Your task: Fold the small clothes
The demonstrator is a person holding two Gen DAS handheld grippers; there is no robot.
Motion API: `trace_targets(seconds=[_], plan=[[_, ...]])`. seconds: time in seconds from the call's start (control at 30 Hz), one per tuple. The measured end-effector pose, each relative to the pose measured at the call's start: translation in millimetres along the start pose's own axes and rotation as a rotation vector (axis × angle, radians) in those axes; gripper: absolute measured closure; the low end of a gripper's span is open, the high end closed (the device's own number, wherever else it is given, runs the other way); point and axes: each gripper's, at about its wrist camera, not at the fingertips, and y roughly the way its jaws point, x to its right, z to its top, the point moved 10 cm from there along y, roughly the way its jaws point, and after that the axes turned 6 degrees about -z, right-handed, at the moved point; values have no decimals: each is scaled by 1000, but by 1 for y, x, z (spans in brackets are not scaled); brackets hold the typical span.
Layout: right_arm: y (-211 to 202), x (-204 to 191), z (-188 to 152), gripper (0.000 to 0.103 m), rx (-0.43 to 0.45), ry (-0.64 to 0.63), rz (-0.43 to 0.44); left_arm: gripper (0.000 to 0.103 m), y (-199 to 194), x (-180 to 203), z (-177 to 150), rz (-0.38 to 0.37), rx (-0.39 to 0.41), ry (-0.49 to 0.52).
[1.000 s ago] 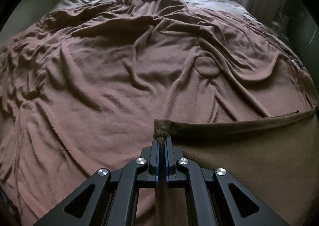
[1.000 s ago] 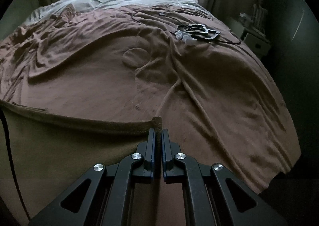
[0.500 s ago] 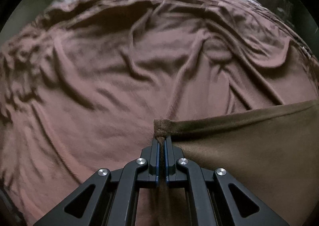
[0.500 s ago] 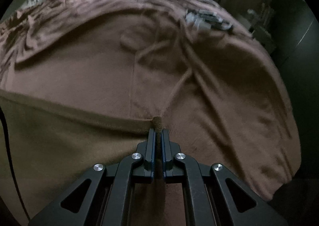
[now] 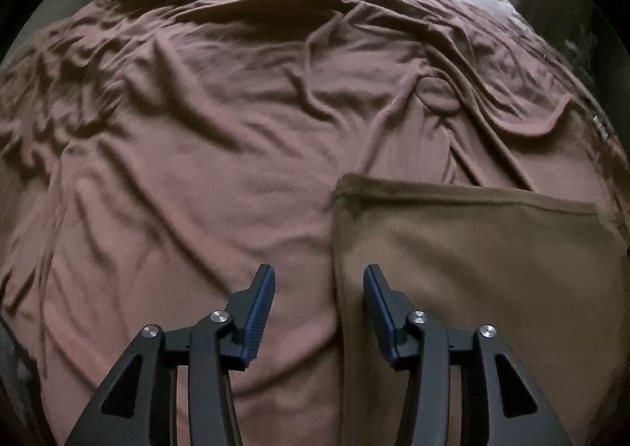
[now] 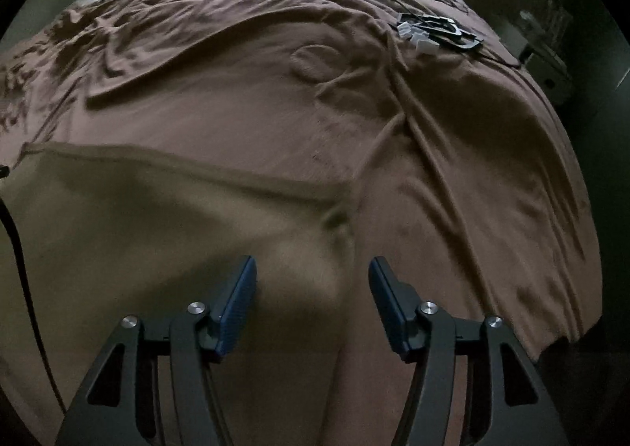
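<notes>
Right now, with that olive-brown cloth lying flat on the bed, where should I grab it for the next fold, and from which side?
Probably the two far corners of the olive-brown cloth: the hemmed edge there lies slightly raised. Come down from above, the left gripper at the corner just ahead of it, the right gripper at the puckered corner ahead of it. Both sets of jaws are opening, pressing on nothing.

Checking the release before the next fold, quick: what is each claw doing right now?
Left claw: jaws opening, holding nothing; the brown cloth's edge lies below the gap.
Right claw: jaws opening, holding nothing; the cloth lies loose beneath.
</notes>
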Motion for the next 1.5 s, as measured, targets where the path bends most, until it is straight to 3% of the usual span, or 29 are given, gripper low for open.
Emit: trace_targets(seconds=[0.07, 0.2, 0.37, 0.5, 0.57, 0.73, 0.9, 1.27, 1.5], plan=[[-15, 0, -7, 46, 6, -9, 5, 53, -18, -1, -9, -19, 12, -14], [-47, 5, -22, 46, 16, 19, 38, 39, -51, 1, -22, -16, 56, -6], [-91, 8, -47, 46, 49, 77, 104, 39, -86, 4, -45, -60, 93, -42], [-122, 14, -66, 44, 81, 119, 143, 30, -108, 7, -62, -83, 120, -62], [-137, 17, -77, 30, 96, 133, 153, 25, -119, 7, -72, -96, 141, -86], [-178, 22, -102, 16, 159, 169, 171, 0, -144, 11, -97, -131, 199, -124], [-194, 21, -130, 0, 168, 171, 182, 0, -156, 16, -123, -146, 197, -116], [-175, 22, -186, 0, 83, 225, 188, 3, -157, 22, -177, -193, 169, -117], [-157, 29, -216, 0, 28, 294, 169, 21, -135, 21, -209, -227, 117, -167]])
